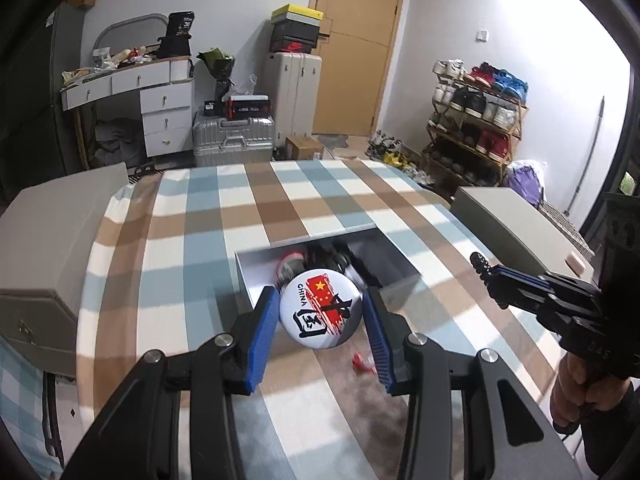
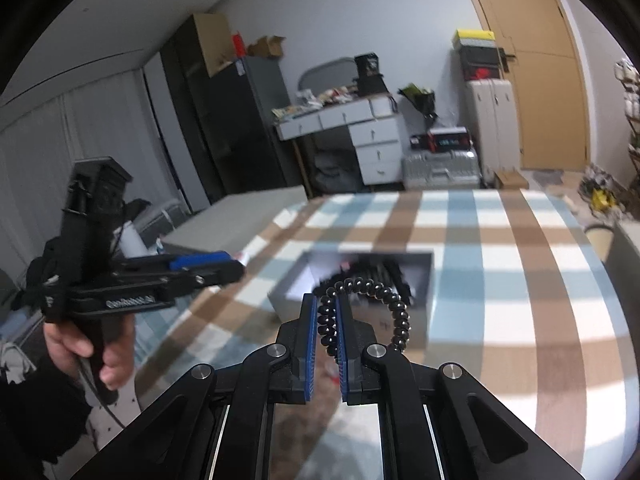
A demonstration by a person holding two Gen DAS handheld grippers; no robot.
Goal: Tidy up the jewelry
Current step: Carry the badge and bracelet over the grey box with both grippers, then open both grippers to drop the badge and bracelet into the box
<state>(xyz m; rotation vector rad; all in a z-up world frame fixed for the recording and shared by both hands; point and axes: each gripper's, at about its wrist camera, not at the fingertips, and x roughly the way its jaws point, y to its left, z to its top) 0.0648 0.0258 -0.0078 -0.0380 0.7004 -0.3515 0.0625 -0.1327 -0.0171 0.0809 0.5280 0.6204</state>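
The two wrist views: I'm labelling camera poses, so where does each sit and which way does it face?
Left wrist: on the left gripper, looking down across the checked tablecloth at the open grey box; its fingers hold a China pin badge; the right gripper and hand show.
Right wrist: on the right gripper, facing the box; pads shut on a black bead bracelet; the left gripper and hand show.
Shared: box, tablecloth, white dresser, door.

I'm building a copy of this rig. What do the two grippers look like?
Both are black linkage frames with silver pivot bolts and ribbed blue finger pads. The left gripper bears pale lettering on its side and a pistol handle with a dark cable. The right gripper looks alike. The sleeve is dark.
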